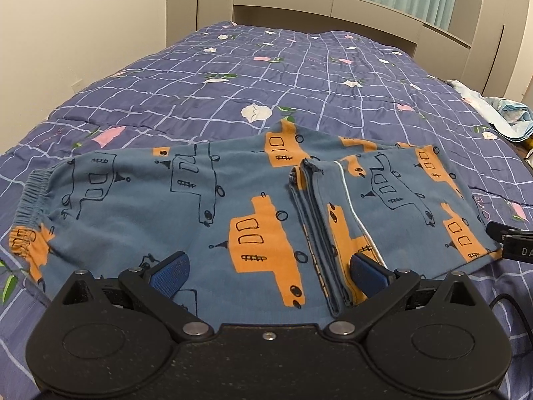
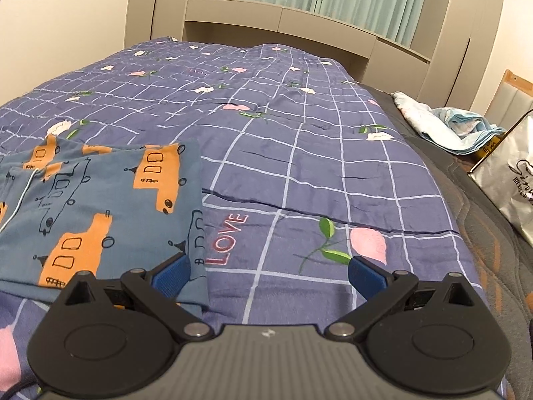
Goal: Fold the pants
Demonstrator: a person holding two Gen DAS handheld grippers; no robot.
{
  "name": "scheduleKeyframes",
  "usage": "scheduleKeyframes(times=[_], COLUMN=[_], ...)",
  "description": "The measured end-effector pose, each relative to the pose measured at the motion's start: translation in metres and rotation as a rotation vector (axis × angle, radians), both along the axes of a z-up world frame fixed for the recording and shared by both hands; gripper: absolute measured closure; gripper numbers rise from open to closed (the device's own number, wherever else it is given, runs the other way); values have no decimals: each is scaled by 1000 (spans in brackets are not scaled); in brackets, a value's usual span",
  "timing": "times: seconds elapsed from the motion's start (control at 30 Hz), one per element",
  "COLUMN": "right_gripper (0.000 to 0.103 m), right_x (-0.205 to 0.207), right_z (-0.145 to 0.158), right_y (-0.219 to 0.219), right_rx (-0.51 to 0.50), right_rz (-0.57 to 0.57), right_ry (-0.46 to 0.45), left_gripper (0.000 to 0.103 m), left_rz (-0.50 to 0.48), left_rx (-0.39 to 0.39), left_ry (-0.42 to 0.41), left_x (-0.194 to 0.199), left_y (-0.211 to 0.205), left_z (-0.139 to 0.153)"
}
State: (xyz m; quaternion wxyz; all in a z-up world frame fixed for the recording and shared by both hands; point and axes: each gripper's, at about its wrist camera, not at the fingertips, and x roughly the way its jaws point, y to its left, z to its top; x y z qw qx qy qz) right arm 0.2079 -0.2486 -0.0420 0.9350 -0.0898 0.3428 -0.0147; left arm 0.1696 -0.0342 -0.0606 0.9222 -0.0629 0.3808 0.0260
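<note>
Pants [image 1: 206,200]: they lay flat on the bed [image 1: 299,66], near its front edge, with the leg ends already folded over onto the middle.
Waistband [image 1: 28,196]: it was at the far left end of the pants, all scrunchy.
Folded part [image 1: 399,200]: it sat on the right half of the pants, its cuffs near the middle.
How they would feel: soft, light and floppy, I think, so they would sag if picked up at one spot only.
Where to hold: the waistband corners or the thick folded edge looked best.
Left tool [image 1: 268,271]: it was open wide, low over the front edge of the pants, holding nothing; its right finger may have touched the cuffs, but that was hard to see.
Right tool [image 2: 269,275]: it was open wide too, holding nothing, at the right edge of the pants, its left finger over the cloth.
</note>
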Motion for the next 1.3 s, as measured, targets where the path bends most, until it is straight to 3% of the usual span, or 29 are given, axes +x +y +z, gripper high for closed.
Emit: scheduleKeyframes(times=[0.57, 0.73, 0.9, 1.3], right_gripper=[0, 0, 0, 0], right_x=[-1, -15, -34, -37], right_z=[-6, 5, 20, 27], right_y=[2, 6, 29, 93], right_rx=[-5, 23, 55, 69], right_rz=[-23, -46, 24, 209], right_ry=[2, -46, -105, -137], left_gripper=[1, 1, 1, 1], left_rz=[27, 46, 66, 165], left_rx=[5, -11, -30, -72], left_ry=[19, 17, 11, -28], left_x=[-15, -22, -30, -44], left_y=[4, 9, 17, 58], left_z=[7, 16, 20, 37])
